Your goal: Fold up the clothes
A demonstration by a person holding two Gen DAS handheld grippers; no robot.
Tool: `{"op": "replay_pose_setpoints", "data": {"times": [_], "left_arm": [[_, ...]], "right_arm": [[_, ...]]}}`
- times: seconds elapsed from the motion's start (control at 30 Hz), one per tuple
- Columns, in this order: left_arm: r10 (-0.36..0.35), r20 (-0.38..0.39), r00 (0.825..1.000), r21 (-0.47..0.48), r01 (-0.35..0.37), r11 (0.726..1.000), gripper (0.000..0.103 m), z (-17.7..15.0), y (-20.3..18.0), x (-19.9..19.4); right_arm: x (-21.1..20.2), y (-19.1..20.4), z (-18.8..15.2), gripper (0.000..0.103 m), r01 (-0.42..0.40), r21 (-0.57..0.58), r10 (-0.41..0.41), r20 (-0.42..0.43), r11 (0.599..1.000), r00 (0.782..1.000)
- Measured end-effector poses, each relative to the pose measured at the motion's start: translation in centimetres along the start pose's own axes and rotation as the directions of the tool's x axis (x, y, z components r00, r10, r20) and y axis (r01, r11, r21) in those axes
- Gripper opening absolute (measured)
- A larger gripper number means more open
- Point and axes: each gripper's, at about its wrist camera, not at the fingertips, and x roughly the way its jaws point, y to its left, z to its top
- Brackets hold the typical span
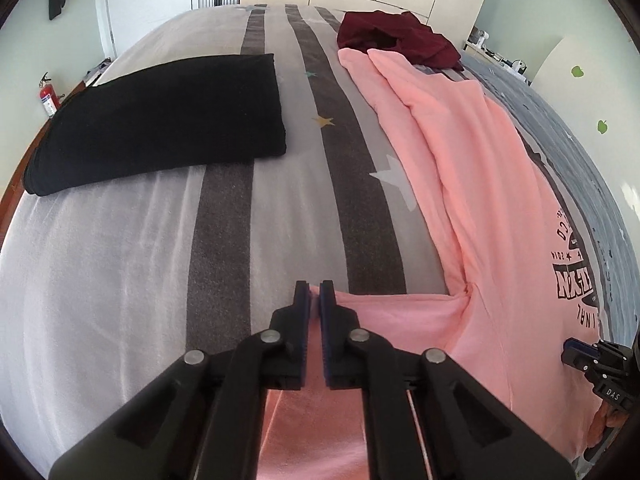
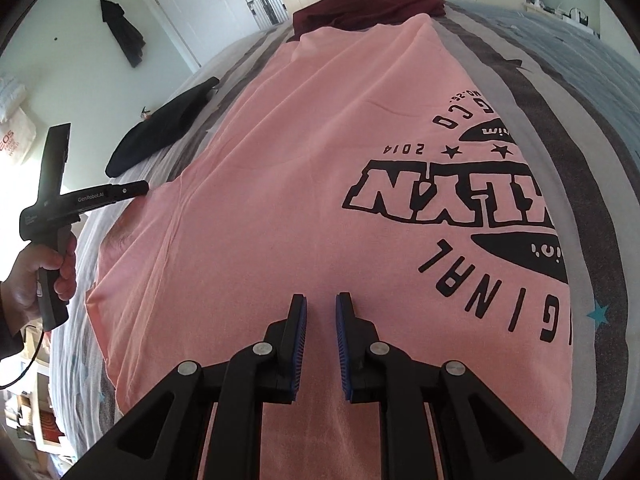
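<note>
A pink T-shirt (image 2: pixel 304 184) with a black print lies spread face up on the striped bed; it also shows in the left wrist view (image 1: pixel 472 184). My left gripper (image 1: pixel 314 292) is shut on the tip of the shirt's pink sleeve at its left side, and shows in the right wrist view (image 2: pixel 142 189). My right gripper (image 2: pixel 321 304) is open a little, just above the shirt's near part, holding nothing. It shows at the right edge of the left wrist view (image 1: pixel 570 350).
A folded black garment (image 1: pixel 160 120) lies on the bed's left side. A crumpled maroon garment (image 1: pixel 396 38) lies at the far end. The striped bed cover (image 1: pixel 224 208) spreads between them. White wardrobes, a door and a suitcase stand beyond the bed.
</note>
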Motion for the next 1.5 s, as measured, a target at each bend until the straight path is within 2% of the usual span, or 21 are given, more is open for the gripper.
{"op": "replay_pose_setpoints", "data": {"times": [0.13, 0.23, 0.33, 0.43, 0.5, 0.6, 0.7, 0.8, 0.9, 0.97, 1.03, 1.07, 1.13, 1.3, 1.5], "left_arm": [[0.058, -0.011, 0.998, -0.013, -0.058, 0.998, 0.0, 0.4, 1.3, 0.6], [0.07, -0.053, 0.996, -0.117, -0.076, 0.99, 0.0, 0.7, 3.9, 1.3], [0.042, -0.014, 0.999, -0.141, -0.044, 0.989, 0.0, 1.0, 4.0, -0.4], [-0.012, 0.017, 1.0, -0.103, 0.014, 0.995, 0.0, 0.9, 1.7, -2.1], [-0.043, 0.003, 0.999, -0.078, 0.043, 0.996, 0.0, 0.4, 0.0, -2.3], [-0.01, -0.062, 0.998, -0.053, 0.006, 0.999, 0.0, -0.6, -1.9, -0.4], [0.068, -0.13, 0.989, -0.103, -0.081, 0.991, 0.0, -1.0, -1.9, 1.5], [0.091, -0.078, 0.993, -0.161, -0.103, 0.982, 0.0, 1.8, -3.0, 0.8], [0.056, -0.025, 0.998, -0.189, -0.059, 0.98, 0.002, 5.9, -5.4, 1.4], [0.009, -0.013, 1.0, -0.206, -0.011, 0.979, 0.008, 9.0, -7.1, 2.8], [-0.043, -0.002, 0.999, -0.211, 0.042, 0.977, 0.026, 12.1, -9.1, 4.7], [-0.059, 0.008, 0.998, -0.204, 0.06, 0.977, 0.031, 13.6, -9.6, 5.7], [-0.053, 0.02, 0.998, -0.18, 0.055, 0.982, 0.048, 16.3, -10.6, 8.3], [-0.073, -0.009, 0.997, -0.182, 0.07, 0.981, 0.048, 22.6, -11.8, 15.1], [-0.086, -0.028, 0.996, -0.14, 0.082, 0.987, 0.048, 25.7, -11.2, 18.8]], "right_arm": [[0.2, 0.1, 0.0, 0.014, 0.005, 0.001, -0.005, -0.009, 1.0, 1.0], [0.4, 0.1, -0.1, 0.014, 0.009, 0.014, -0.009, -0.012, 1.0, 1.0], [0.4, -0.2, 0.0, 0.014, 0.004, 0.041, -0.003, -0.014, 0.999, 1.0], [0.2, -0.3, 0.5, 0.014, -0.003, 0.044, 0.004, -0.033, 0.999, 0.999], [-0.3, -0.5, 1.2, 0.014, -0.018, 0.04, 0.02, -0.033, 0.999, 0.999], [-1.2, -1.3, 2.4, 0.015, -0.036, 0.027, 0.037, -0.007, 0.999, 0.999], [-1.1, -3.6, 4.1, 0.025, -0.029, 0.018, 0.029, -0.004, 0.999, 1.0], [-0.8, -6.5, 6.6, 0.025, -0.027, 0.026, 0.027, -0.005, 0.999, 1.0], [-0.8, -9.2, 9.4, 0.026, -0.033, 0.022, 0.032, 0.011, 0.999, 0.999], [-0.3, -10.7, 11.8, 0.027, -0.027, 0.009, 0.027, 0.021, 1.0, 0.999], [0.5, -11.7, 14.2, 0.028, -0.028, -0.008, 0.028, 0.033, 1.0, 0.999], [1.0, -12.2, 15.4, 0.029, -0.027, -0.016, 0.028, 0.041, 1.0, 0.999], [2.0, -12.8, 17.8, 0.03, -0.02, -0.024, 0.021, 0.062, 1.0, 0.998], [4.7, -14.5, 22.2, 0.033, -0.009, 0.028, 0.007, 0.099, 1.0, 0.995], [6.7, -15.2, 24.4, 0.033, -0.004, 0.079, -0.005, 0.117, 0.997, 0.993]]}}
